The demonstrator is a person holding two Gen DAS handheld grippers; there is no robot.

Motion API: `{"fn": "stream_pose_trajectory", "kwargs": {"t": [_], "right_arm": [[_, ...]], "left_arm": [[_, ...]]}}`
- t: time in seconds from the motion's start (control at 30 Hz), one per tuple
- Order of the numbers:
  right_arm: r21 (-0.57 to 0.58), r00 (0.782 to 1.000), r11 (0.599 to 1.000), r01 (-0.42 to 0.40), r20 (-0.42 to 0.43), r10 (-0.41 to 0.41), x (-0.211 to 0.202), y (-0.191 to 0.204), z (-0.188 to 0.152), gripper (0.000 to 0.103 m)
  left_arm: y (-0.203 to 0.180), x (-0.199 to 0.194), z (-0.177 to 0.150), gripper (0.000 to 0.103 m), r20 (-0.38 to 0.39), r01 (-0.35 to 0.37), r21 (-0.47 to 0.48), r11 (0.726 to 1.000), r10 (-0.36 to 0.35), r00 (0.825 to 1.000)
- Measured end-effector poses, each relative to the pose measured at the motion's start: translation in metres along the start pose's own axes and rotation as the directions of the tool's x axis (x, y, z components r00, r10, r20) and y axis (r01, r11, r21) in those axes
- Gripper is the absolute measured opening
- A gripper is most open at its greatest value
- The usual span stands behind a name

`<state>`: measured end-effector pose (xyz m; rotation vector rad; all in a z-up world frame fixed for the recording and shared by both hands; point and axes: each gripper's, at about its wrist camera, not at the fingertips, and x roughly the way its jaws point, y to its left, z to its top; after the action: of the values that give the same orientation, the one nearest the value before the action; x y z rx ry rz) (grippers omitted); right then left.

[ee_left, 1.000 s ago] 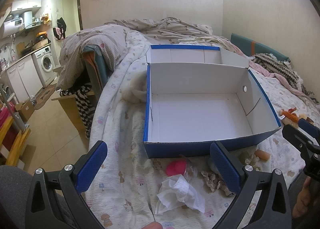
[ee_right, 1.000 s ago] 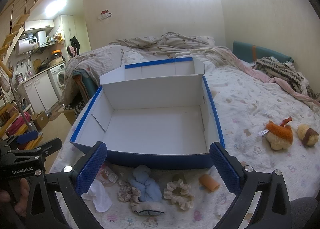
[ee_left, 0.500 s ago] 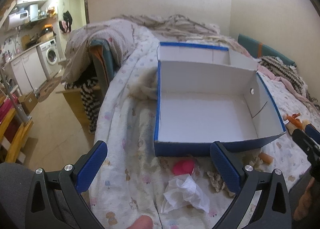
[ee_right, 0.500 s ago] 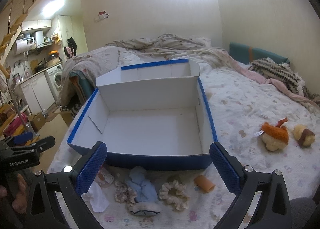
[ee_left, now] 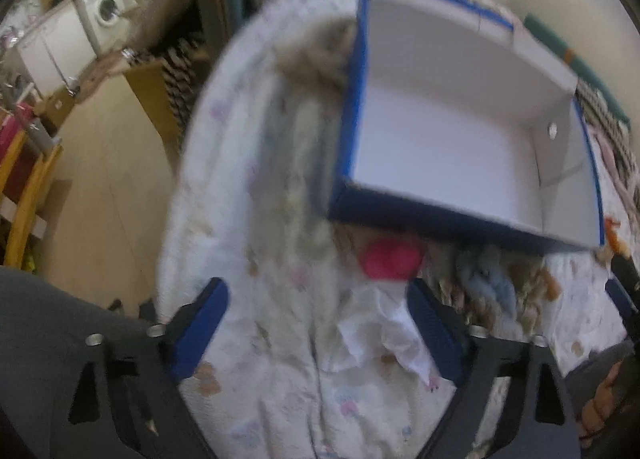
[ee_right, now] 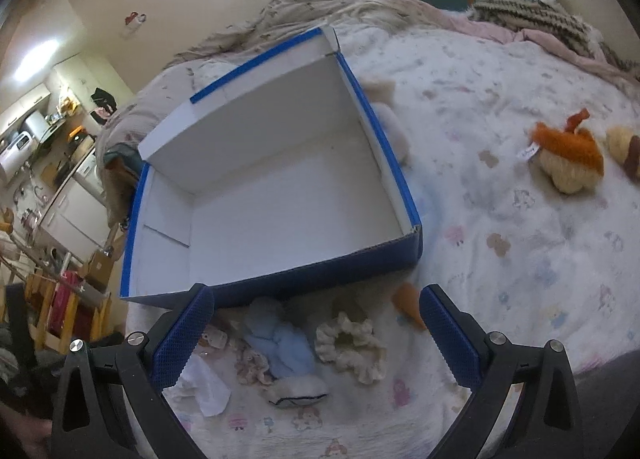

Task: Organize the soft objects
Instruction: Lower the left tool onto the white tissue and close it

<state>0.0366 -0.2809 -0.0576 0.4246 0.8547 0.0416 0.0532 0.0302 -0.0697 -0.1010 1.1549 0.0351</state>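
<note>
An open blue box with a white inside (ee_right: 280, 195) sits empty on the bed; it also shows in the left wrist view (ee_left: 460, 147). In front of it lie soft items: a pink one (ee_left: 390, 259), a white cloth (ee_left: 380, 335), a light blue plush (ee_right: 284, 347), a cream scrunchie (ee_right: 352, 347), an orange piece (ee_right: 408, 303) and a small white pouch (ee_right: 298, 389). My left gripper (ee_left: 320, 335) is open above the white cloth. My right gripper (ee_right: 316, 339) is open above the blue plush and scrunchie.
An orange and cream plush (ee_right: 568, 155) and a brown-capped one (ee_right: 624, 147) lie on the patterned bedsheet (ee_right: 520, 259) to the right. A fluffy grey item (ee_left: 316, 55) lies by the box's left side. The bed edge and floor (ee_left: 100, 179) are at left.
Both grippers have tilted downward and moved closer to the soft items in front of the box. The left wrist view is now blurred by motion. Both stay open.
</note>
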Motion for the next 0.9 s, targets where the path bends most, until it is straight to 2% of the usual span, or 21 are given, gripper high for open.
{"fn": "stream_pose_trajectory", "kwargs": {"t": [0.13,0.27,0.3,0.37,0.43,0.5,0.63,0.73,0.9], "right_arm": [[0.002,1.0,1.0,0.011,-0.005,-0.011,0.003,-0.001,-0.005,0.103],[0.021,1.0,1.0,0.001,-0.012,-0.001,0.002,-0.003,-0.004,0.103],[0.026,1.0,1.0,-0.002,-0.007,0.003,0.0,-0.004,-0.004,0.103],[0.028,1.0,1.0,-0.006,-0.002,0.006,-0.002,-0.005,-0.004,0.103],[0.038,1.0,0.999,-0.01,-0.009,0.01,-0.001,-0.008,-0.004,0.103],[0.048,1.0,0.999,-0.012,-0.016,0.013,0.001,-0.009,-0.004,0.103],[0.041,1.0,0.999,-0.007,-0.028,0.008,0.004,-0.008,-0.004,0.103],[0.03,0.999,1.0,-0.006,-0.044,0.007,0.007,-0.006,-0.006,0.103],[0.051,0.998,0.999,-0.013,-0.063,0.017,0.009,-0.011,-0.006,0.103]], "left_arm": [[-0.039,0.04,-0.011,0.084,-0.157,0.014,0.17,0.985,0.013,0.987],[-0.054,0.067,-0.025,0.083,-0.224,0.046,0.213,0.976,0.003,0.975],[-0.056,0.071,-0.026,0.08,-0.227,0.048,0.217,0.975,0.003,0.974],[-0.057,0.08,-0.028,0.066,-0.225,0.04,0.224,0.974,0.012,0.974],[-0.052,0.087,-0.027,0.062,-0.232,0.052,0.201,0.978,-0.004,0.973],[-0.049,0.092,-0.028,0.05,-0.232,0.055,0.19,0.98,-0.009,0.973],[-0.036,0.101,-0.026,0.02,-0.257,0.109,0.146,0.983,-0.069,0.964],[-0.025,0.102,-0.028,0.014,-0.256,0.138,0.104,0.985,-0.108,0.961],[-0.022,0.074,-0.025,0.012,-0.194,0.125,0.143,0.982,-0.096,0.976]]}}
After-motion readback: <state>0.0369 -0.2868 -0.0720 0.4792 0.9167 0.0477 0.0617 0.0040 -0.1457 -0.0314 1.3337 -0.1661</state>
